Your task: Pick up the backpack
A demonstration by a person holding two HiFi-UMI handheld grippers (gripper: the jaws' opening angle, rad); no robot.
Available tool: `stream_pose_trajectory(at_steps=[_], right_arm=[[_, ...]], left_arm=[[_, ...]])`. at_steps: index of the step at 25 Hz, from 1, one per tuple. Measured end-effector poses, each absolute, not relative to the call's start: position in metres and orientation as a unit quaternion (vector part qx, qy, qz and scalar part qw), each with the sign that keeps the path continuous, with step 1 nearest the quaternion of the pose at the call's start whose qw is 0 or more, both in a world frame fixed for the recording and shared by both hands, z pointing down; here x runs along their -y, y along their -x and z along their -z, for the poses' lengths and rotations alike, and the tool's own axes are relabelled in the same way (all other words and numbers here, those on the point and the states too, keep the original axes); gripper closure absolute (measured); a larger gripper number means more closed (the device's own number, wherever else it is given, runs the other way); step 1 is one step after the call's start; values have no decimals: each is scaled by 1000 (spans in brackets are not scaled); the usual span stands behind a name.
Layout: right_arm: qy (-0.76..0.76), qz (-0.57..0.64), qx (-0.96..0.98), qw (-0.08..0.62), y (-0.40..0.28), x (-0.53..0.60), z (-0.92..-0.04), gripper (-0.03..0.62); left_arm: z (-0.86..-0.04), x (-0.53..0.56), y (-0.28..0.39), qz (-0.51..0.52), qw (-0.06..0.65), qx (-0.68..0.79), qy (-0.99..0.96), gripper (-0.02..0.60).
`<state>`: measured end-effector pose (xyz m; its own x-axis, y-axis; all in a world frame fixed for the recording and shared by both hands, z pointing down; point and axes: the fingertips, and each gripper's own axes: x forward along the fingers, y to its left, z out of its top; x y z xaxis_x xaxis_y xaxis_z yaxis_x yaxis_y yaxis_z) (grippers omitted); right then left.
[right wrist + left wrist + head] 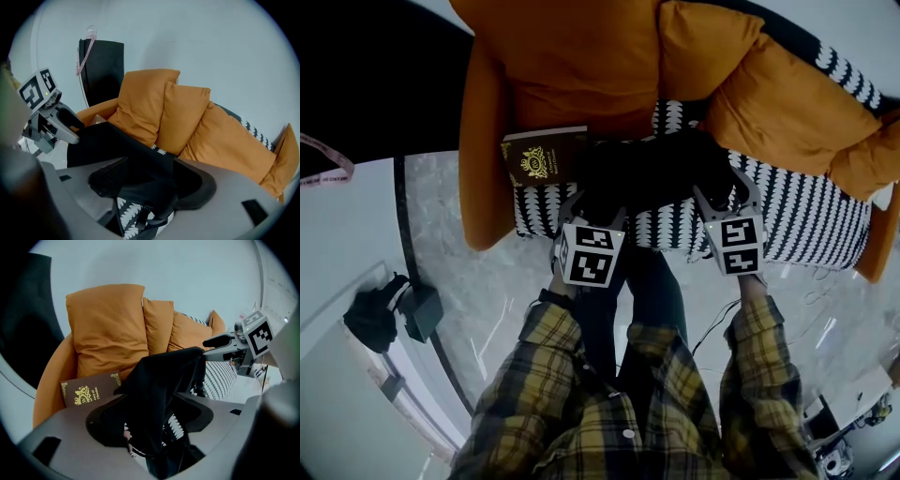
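Here we have both grippers down at the black backpack (661,169), which lies on the sofa's black-and-white patterned seat cover (811,220), directly ahead of and beneath the two sets of jaws.

The left gripper (150,420) stands with its jaws spread wide. A fold of the backpack's black fabric rises up between them and runs away from the gripper towards the right. We see the cloth pass through the gap, yet the pads do not appear to be pinching it.

The right gripper (150,180) is likewise wide. The dark fabric of the backpack and a strap lie between its jaws, with the patterned cover showing just below them. Here too we see no clamping.

From the head view, the two grippers sit side by side at the near edge of the backpack, with the left one a little closer to us than the right.

A dark red book (542,157) with a gold emblem lies just to the left of the left gripper, touching the backpack's edge. Orange cushions (581,56) stand beyond both grippers, propped against the sofa's back. Behind the grippers, our yellow plaid sleeves (544,375) reach forward above a pale marbled floor (487,281).
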<state>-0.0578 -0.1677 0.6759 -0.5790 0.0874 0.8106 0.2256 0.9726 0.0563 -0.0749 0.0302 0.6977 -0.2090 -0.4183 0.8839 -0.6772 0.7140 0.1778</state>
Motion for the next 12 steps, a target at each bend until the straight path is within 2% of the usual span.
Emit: stream_pose_trajectory(at_steps=[5, 12], right_arm=[[85, 94, 875, 467, 57, 175, -695, 273], [68, 118, 857, 498, 57, 194, -724, 249]], left_arm=[[-718, -32, 72, -137, 531, 755, -360, 258], [-742, -35, 69, -136, 546, 746, -356, 258]])
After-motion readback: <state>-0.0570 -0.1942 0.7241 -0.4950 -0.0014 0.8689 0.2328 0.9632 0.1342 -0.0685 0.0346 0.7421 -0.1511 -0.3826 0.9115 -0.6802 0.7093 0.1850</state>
